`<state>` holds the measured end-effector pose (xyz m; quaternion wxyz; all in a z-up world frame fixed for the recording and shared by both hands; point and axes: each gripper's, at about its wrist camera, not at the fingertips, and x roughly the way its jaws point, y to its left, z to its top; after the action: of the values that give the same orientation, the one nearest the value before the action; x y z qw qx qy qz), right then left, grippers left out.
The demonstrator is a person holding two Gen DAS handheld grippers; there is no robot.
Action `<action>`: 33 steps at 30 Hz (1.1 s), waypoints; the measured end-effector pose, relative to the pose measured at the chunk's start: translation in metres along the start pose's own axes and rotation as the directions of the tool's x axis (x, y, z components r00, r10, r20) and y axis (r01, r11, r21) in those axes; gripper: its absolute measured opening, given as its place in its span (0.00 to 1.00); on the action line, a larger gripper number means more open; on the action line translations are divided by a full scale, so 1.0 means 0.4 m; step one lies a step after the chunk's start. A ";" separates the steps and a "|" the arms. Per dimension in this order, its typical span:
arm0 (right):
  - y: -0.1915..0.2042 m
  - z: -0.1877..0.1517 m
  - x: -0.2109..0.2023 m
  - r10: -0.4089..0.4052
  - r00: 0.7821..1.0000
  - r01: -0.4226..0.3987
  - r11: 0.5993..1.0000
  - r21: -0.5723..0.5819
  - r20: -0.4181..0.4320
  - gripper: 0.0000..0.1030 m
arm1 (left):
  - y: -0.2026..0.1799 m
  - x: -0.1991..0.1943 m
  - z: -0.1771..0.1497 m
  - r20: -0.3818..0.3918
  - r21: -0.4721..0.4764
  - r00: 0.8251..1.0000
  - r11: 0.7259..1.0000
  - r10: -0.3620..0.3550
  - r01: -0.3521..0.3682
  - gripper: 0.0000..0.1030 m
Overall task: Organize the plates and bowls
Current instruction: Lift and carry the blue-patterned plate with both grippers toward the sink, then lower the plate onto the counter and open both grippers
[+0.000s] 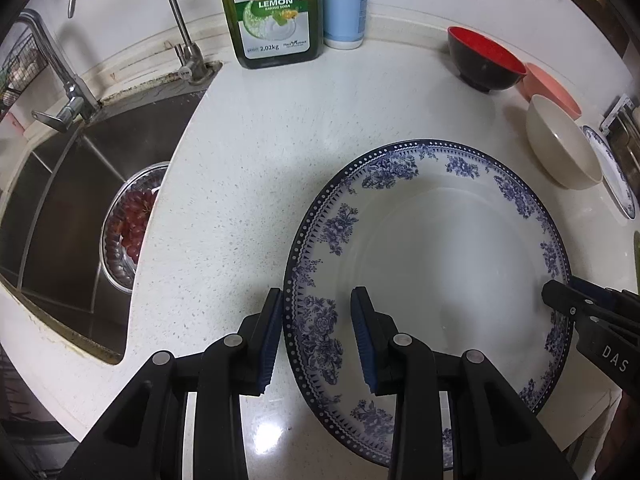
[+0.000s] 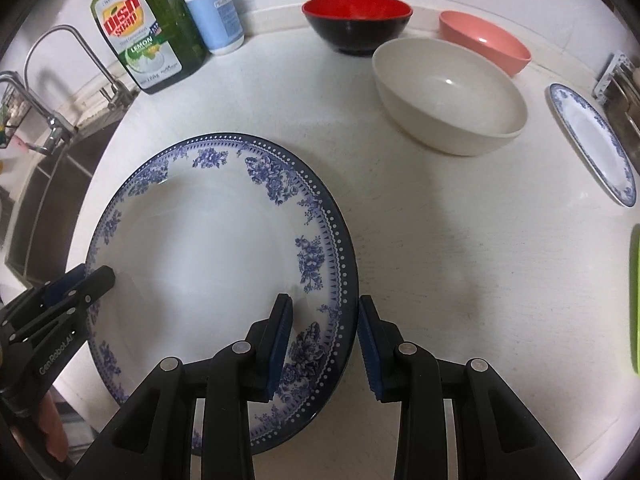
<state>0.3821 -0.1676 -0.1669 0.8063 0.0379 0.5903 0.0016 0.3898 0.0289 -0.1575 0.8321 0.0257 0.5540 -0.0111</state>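
Note:
A large blue-and-white floral plate (image 1: 432,240) (image 2: 200,232) lies on the white counter. My left gripper (image 1: 318,336) is open, its fingers straddling the plate's left rim. My right gripper (image 2: 324,344) is open, its fingers straddling the plate's right rim; it also shows in the left wrist view (image 1: 560,292). A cream bowl (image 2: 448,112) (image 1: 560,148), a red-and-black bowl (image 2: 356,20) (image 1: 484,60) and a pink bowl (image 2: 484,40) (image 1: 552,88) stand behind. A smaller blue-and-white plate (image 2: 592,144) (image 1: 612,172) lies at the right.
A dish soap bottle (image 1: 272,12) (image 2: 148,36) and a blue pump bottle (image 1: 344,4) (image 2: 214,12) stand at the back wall. The sink (image 1: 72,184) with a faucet (image 1: 176,20) lies left, holding a metal bowl of grapes (image 1: 132,224). A green item (image 2: 634,300) sits at the right edge.

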 end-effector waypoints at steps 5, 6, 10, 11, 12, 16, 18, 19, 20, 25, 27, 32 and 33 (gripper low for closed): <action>-0.001 0.007 0.020 -0.003 1.000 0.003 1.000 -0.002 -0.019 0.33 | -0.002 0.011 0.003 -0.012 0.001 1.000 1.000 0.002 -0.002 0.33; -0.002 0.008 0.023 -0.003 1.000 0.003 1.000 -0.002 -0.024 0.33 | -0.003 0.012 0.003 -0.014 0.001 1.000 1.000 0.003 -0.003 0.33; -0.001 0.010 0.030 -0.005 1.000 0.005 1.000 -0.002 -0.029 0.33 | -0.001 0.018 0.002 -0.021 -0.003 1.000 1.000 0.000 0.000 0.33; 0.000 0.009 0.031 -0.006 1.000 0.006 1.000 -0.002 -0.031 0.33 | -0.001 0.020 0.002 -0.022 -0.004 1.000 1.000 0.000 -0.001 0.33; 0.001 0.010 0.033 -0.007 0.999 0.007 1.000 -0.003 -0.032 0.33 | -0.001 0.022 0.002 -0.025 -0.005 1.000 1.000 0.001 -0.001 0.33; 0.002 0.009 0.039 -0.008 0.999 0.008 1.000 -0.006 -0.041 0.33 | -0.001 0.028 0.002 -0.031 -0.004 1.000 1.000 0.003 -0.003 0.34; 0.003 0.009 0.041 -0.008 0.999 0.008 1.000 -0.009 -0.040 0.33 | -0.003 0.030 0.001 -0.033 -0.001 0.999 1.000 0.005 -0.005 0.34; 0.004 0.009 0.042 -0.010 0.999 0.009 1.000 -0.012 -0.040 0.33 | -0.003 0.031 0.000 -0.035 -0.001 0.999 1.000 0.004 -0.004 0.34; 0.005 0.010 0.042 -0.010 0.999 0.010 1.000 -0.013 -0.038 0.33 | -0.003 0.033 -0.001 -0.035 0.000 0.999 1.000 0.001 -0.001 0.34; 0.007 0.008 0.042 -0.015 0.999 0.014 1.000 -0.026 -0.033 0.35 | -0.003 0.030 -0.001 -0.023 0.015 1.000 1.000 0.003 -0.003 0.36; 0.008 0.009 0.043 -0.014 0.999 0.013 0.999 -0.030 -0.031 0.35 | -0.004 0.022 0.001 -0.012 0.016 1.000 1.000 0.005 -0.005 0.46; 0.004 0.009 0.030 -0.014 1.000 0.013 0.999 -0.033 -0.007 0.36 | -0.009 -0.016 0.012 0.040 0.035 0.999 0.999 0.020 -0.021 0.61; 0.004 0.009 0.023 -0.011 1.000 0.011 0.999 -0.032 0.004 0.41 | -0.010 -0.027 0.015 0.051 0.036 0.999 0.999 0.011 -0.013 0.64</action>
<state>0.3885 -0.1659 -0.1745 0.8078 0.0219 0.5889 0.0065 0.3911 0.0245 -0.1453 0.8454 0.0437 0.5321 -0.0169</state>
